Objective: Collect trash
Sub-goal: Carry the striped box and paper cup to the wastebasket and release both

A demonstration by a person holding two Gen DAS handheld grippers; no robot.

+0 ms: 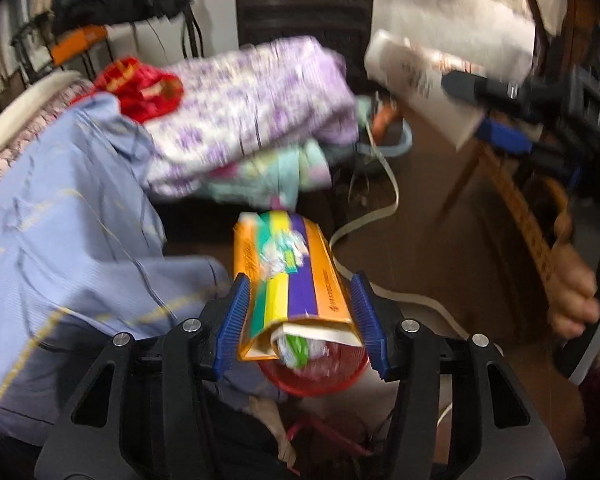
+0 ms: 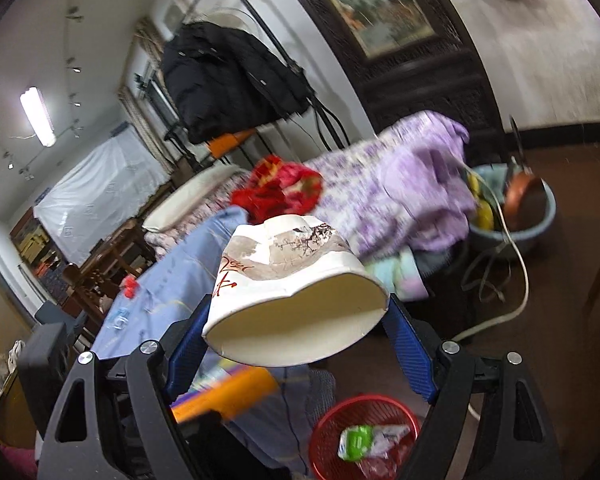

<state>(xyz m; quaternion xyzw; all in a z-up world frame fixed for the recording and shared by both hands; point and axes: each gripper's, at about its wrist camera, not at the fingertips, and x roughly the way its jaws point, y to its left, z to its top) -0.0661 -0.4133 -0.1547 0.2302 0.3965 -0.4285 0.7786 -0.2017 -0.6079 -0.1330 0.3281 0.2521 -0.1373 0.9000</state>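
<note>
An orange box with purple, yellow and green stripes [image 1: 300,276] sits lengthwise between the blue pads of my left gripper [image 1: 300,280]. It is blurred while the pads are sharp, and it looks loose rather than pinched. Its lower end hangs over a red mesh basket [image 1: 320,384]. My right gripper [image 2: 300,308] is shut on a squashed white paper cup with an ink painting and red writing [image 2: 284,256]. That cup [image 1: 420,80] and the right gripper [image 1: 484,112] also show at the upper right of the left wrist view. The basket [image 2: 320,432] holds green and white wrappers [image 2: 360,440].
A bed at left carries a blue sheet [image 1: 60,220], a purple floral quilt [image 1: 260,100] and a red cloth [image 1: 148,88]. A white cable [image 1: 380,208] trails across the brown floor. A blue basin [image 2: 540,216] stands beyond. A person's hand [image 1: 576,300] is at right.
</note>
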